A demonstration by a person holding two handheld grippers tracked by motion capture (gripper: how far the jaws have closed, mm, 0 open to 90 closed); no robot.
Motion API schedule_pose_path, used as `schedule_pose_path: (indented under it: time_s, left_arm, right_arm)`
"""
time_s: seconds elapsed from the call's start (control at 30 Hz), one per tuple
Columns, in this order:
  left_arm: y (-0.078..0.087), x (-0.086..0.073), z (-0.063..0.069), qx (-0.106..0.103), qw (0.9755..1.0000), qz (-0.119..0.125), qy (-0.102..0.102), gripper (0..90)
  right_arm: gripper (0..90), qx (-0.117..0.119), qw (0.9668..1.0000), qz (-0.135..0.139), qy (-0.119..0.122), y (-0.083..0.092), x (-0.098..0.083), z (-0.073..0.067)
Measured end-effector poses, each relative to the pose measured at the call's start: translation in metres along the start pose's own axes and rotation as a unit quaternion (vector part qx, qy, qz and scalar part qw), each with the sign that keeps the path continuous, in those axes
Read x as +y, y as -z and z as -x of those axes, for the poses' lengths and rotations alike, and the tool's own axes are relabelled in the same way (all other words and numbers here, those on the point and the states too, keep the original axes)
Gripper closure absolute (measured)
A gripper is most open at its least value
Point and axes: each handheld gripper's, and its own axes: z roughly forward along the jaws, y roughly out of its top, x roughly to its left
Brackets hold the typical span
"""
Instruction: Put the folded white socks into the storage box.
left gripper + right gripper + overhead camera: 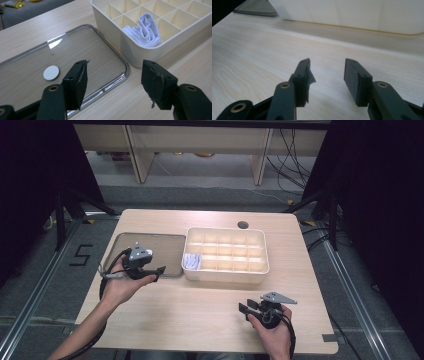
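A cream box (225, 276) split into several compartments stands mid-table. A folded white cloth (192, 261) lies in its front left compartment. Left of the box a clear flat lid (165, 245) rests on the table. My left gripper (158, 273) hovers over the lid's front right corner, open and holding nothing. In the left gripper view, its jaws (115, 72) frame the lid's corner (117, 75), with the cloth (146, 31) and the box wall (130, 50) just beyond. My right gripper (245, 311) rests near the table's front edge, open and bare; its jaws (327, 67) point across bare wood at the box's side (352, 15).
A small white round disc (51, 72) shows through the lid. The wooden table (190, 310) has a cable hole (243, 225) at the back. Shelving legs and cables stand on the floor beyond the table.
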Motion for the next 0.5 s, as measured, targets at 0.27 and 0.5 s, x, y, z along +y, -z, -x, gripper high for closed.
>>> schedule_pose_path:
  time_s: [0.27,0.5]
  left_arm:
    - [0.007,-0.038,0.001,0.01,0.9983,0.046,0.034,37.0]
    - [0.01,-0.071,0.002,0.025,0.9965,0.061,0.051,37.0]
  right_arm:
    - [56.7,-0.004,0.9998,0.004,0.018,-0.001,0.0,0.003]
    - [56.5,0.0,0.9998,0.009,0.018,-0.002,0.0,0.004]
